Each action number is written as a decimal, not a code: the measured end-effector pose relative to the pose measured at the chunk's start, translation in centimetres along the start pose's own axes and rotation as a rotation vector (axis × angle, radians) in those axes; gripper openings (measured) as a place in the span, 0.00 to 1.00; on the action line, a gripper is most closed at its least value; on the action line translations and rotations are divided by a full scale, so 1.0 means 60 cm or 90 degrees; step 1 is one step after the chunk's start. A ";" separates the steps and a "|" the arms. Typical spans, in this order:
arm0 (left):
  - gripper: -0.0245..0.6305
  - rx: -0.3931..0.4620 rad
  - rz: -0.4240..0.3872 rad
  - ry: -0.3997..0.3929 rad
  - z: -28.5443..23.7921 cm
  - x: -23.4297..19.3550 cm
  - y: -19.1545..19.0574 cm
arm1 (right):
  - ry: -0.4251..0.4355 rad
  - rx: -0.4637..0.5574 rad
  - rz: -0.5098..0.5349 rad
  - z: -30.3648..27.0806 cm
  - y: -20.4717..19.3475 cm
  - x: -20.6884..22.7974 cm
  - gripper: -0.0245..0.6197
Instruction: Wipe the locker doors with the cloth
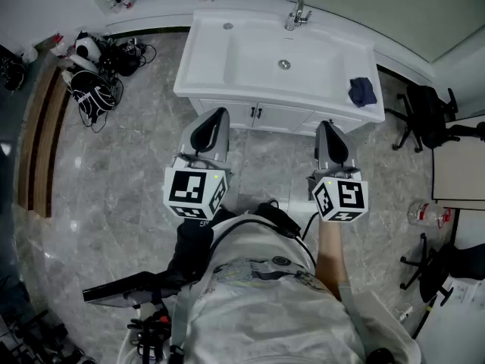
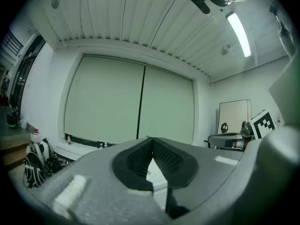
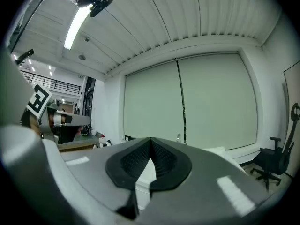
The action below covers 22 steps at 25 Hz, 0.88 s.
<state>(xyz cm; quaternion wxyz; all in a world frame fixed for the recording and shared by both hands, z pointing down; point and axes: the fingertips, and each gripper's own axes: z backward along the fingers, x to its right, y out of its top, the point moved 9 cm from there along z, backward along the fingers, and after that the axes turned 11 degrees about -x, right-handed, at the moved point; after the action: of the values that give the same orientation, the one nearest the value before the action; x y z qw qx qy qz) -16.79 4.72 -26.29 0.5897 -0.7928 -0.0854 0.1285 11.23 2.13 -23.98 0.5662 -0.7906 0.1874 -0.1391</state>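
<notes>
Nothing looks wiped yet: the left tool (image 1: pixel 213 124) and right tool (image 1: pixel 328 133) are clenched empty, the cloth (image 1: pixel 363 91) untouched on the counter (image 1: pixel 203 61) above the doors (image 1: pixel 261 115).

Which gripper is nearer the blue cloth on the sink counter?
The right gripper, held before the right half of the sink; the cloth lies on its right front corner. The left gripper is before the left half, farther away.

No readable text is showing; the left marker cube (image 1: pixel 195 193) and right marker cube (image 1: pixel 341 198) are carrying only square patterns
</notes>
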 end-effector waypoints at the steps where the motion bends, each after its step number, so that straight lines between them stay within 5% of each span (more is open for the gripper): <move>1: 0.04 -0.001 0.000 0.000 -0.001 0.000 0.000 | 0.001 -0.001 0.000 -0.001 0.000 0.000 0.04; 22: 0.04 -0.022 0.007 -0.026 0.016 -0.038 -0.024 | 0.008 -0.016 -0.038 -0.007 -0.029 -0.044 0.05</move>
<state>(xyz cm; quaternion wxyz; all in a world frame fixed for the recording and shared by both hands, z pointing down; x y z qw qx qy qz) -19.20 5.35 -24.92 0.5736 -0.8003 -0.0953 0.1460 8.96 3.48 -22.20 0.5507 -0.8018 0.1692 -0.1588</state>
